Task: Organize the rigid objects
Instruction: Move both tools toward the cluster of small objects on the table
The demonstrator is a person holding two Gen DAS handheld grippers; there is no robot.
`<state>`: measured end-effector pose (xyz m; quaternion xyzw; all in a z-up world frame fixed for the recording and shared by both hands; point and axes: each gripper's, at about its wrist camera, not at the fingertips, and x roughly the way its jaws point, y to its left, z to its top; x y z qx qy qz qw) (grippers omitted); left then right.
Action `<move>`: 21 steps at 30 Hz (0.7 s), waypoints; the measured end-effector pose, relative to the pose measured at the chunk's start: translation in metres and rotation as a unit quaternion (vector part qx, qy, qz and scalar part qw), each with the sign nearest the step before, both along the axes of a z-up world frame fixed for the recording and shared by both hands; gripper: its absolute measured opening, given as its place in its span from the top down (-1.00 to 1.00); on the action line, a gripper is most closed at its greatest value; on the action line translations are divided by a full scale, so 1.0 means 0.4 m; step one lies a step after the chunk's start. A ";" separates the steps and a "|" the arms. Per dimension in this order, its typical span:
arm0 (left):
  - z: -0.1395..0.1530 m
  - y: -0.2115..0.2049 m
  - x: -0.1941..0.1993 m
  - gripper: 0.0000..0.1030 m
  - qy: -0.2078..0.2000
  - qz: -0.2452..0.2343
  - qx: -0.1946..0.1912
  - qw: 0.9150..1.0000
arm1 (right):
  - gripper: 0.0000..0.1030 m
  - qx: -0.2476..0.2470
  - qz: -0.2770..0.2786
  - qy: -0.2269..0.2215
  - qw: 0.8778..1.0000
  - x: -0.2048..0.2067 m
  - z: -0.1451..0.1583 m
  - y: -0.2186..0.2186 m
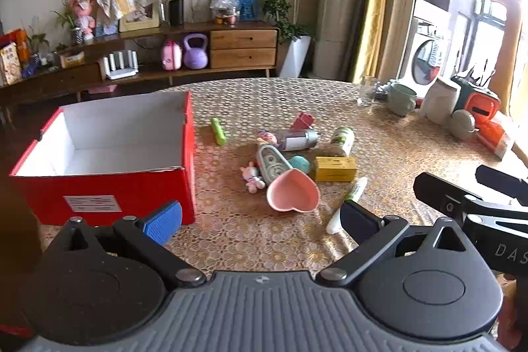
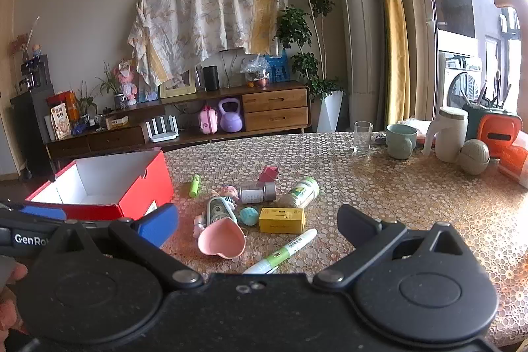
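A: Biggest first. Your round table w/ the beige lace-pattern cloth carries it all. The open red cardboard box w/ white inside sits at its left edge, mouth up, nothing visible in it.

B: And the clutter?

A: Far right rim: a white lidded jug, sage-green mug and clear drinking glass, well apart from the pile. Pile is mid-table, right of the box. The pink heart-shaped dish is nearest you, tipped up on its side. Behind it a yellow rectangular carton, long axis running left-right; touching its back, a white bottle w/ green label on its side. A grey metal cylinder also lies down, axis left-right.

B: Small stuff?

A: White marker w/ green band lies diagonal, one end toward you. Lime-green tube lies alone betw. box and pile, pointing away from you.

B: Grippers?

A: Your left gripper and right gripper are both spread wide, nothing betw. the jaws. Bare cloth on the right and in front of the box gives room.
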<state>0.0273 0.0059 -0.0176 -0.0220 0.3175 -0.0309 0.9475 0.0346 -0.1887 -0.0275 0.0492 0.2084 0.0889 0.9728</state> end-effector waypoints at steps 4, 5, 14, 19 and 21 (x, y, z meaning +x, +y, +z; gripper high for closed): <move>-0.011 -0.002 0.030 -0.99 0.007 -0.011 -0.014 1.000 | -0.99 -0.003 0.000 -0.002 1.000 0.019 -0.003 -0.006; -0.015 -0.002 0.040 -0.99 0.011 -0.013 -0.017 1.000 | -0.99 -0.003 0.000 -0.002 1.000 0.026 -0.003 -0.008; -0.048 -0.003 0.119 -0.99 0.015 -0.002 -0.006 1.000 | -0.98 -0.027 -0.024 0.016 0.999 0.127 -0.041 -0.047; -0.070 -0.012 0.172 -0.99 0.012 0.000 -0.010 1.000 | -0.92 -0.058 -0.015 0.046 0.997 0.215 -0.100 -0.058; -0.086 -0.022 0.196 -0.99 0.015 -0.001 -0.009 1.000 | -0.92 -0.061 0.000 0.062 0.996 0.248 -0.123 -0.059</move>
